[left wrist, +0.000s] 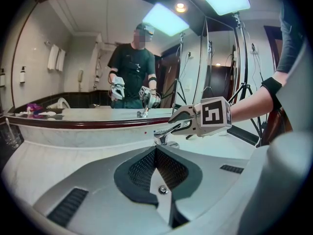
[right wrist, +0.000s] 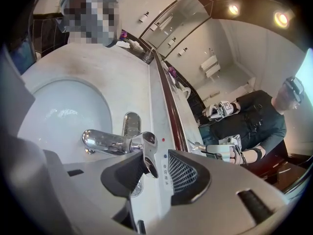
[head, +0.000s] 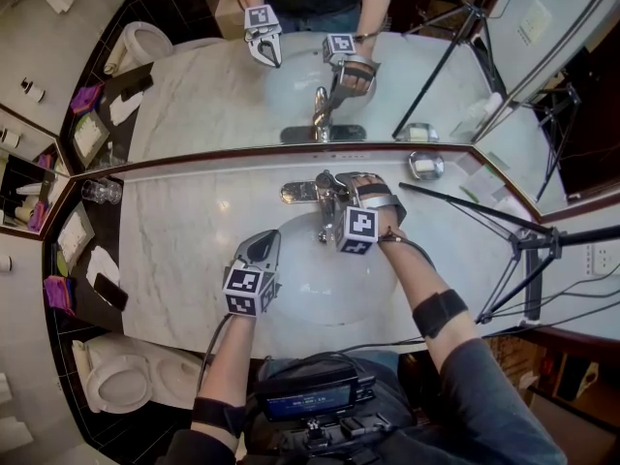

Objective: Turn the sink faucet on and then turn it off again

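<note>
A chrome faucet (head: 323, 201) stands behind the white basin (head: 310, 279) in a marble counter. In the right gripper view its spout (right wrist: 105, 141) reaches over the bowl, and its lever handle (right wrist: 149, 153) lies between the dark pads. My right gripper (head: 334, 190) is shut on that handle from the right. The left gripper view shows one right finger above the lever and one below it. I see no water running. My left gripper (head: 263, 245) is shut and empty over the basin's left rim, and it points at the faucet (left wrist: 164, 137).
A wall mirror (head: 291, 85) rises just behind the faucet. A glass tumbler (head: 102, 192) stands at the far left of the counter and a soap dish (head: 424, 166) at the right. A black tripod (head: 523, 250) stands to the right. A toilet (head: 121, 381) is at lower left.
</note>
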